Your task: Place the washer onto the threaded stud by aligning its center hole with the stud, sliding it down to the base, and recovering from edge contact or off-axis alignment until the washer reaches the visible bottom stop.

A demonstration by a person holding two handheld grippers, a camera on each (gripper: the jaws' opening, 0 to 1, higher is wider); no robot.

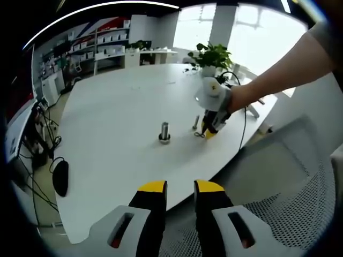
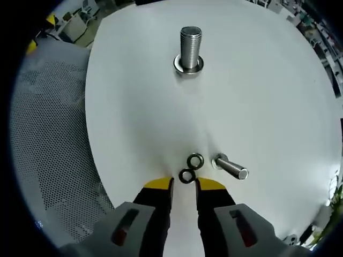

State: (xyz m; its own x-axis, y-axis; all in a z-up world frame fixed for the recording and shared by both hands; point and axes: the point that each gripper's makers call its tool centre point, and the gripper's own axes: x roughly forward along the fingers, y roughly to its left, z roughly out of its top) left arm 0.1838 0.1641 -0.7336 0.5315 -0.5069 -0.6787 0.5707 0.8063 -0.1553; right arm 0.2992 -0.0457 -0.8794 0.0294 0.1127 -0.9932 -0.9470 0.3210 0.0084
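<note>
We are seeing two washers lying flat on the white table (image 2: 268, 80): the nearer washer (image 2: 186, 175) is touching the farther washer (image 2: 195, 159), just ahead of the right gripper (image 2: 185, 186), whose jaws are standing slightly apart and gripping nothing. A loose bolt (image 2: 231, 167) is lying beside them. The threaded stud (image 2: 191, 48) is standing upright, well apart. The left gripper (image 1: 180, 187) is hovering over the table edge, slightly parted and empty.
</note>
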